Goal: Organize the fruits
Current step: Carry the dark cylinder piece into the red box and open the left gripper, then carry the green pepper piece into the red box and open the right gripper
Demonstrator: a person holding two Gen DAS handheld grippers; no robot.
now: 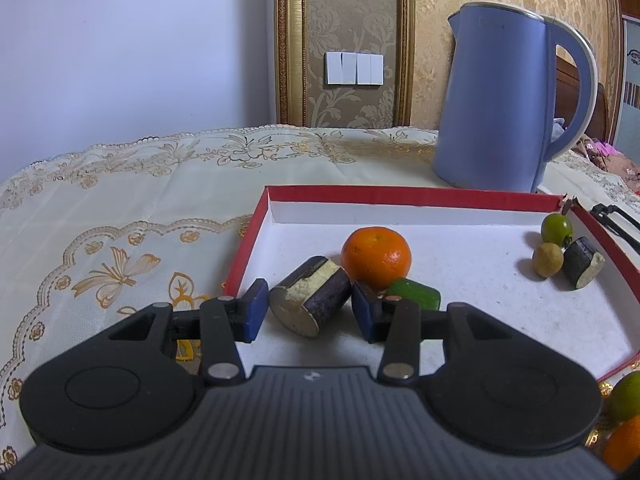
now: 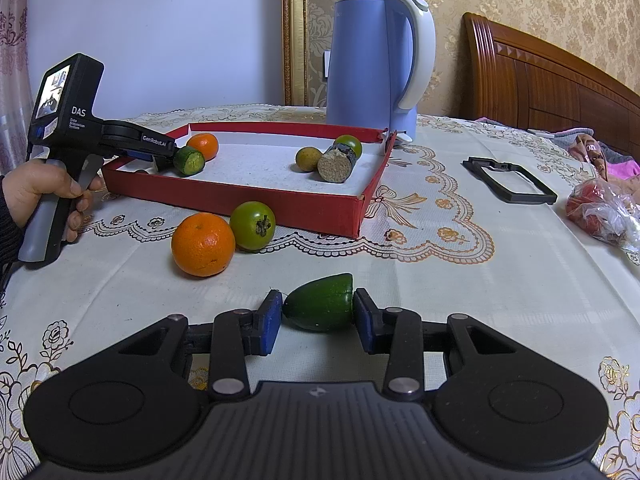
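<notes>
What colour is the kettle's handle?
White on the blue kettle; its handle shows best in the right wrist view.

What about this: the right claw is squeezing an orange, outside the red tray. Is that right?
Not quite. The right claw is squeezing a green fruit piece, not an orange. The nearest orange lies untouched on the tablecloth, further away. The rest is right: it happens outside the red tray. The right wrist view shows it.
</notes>
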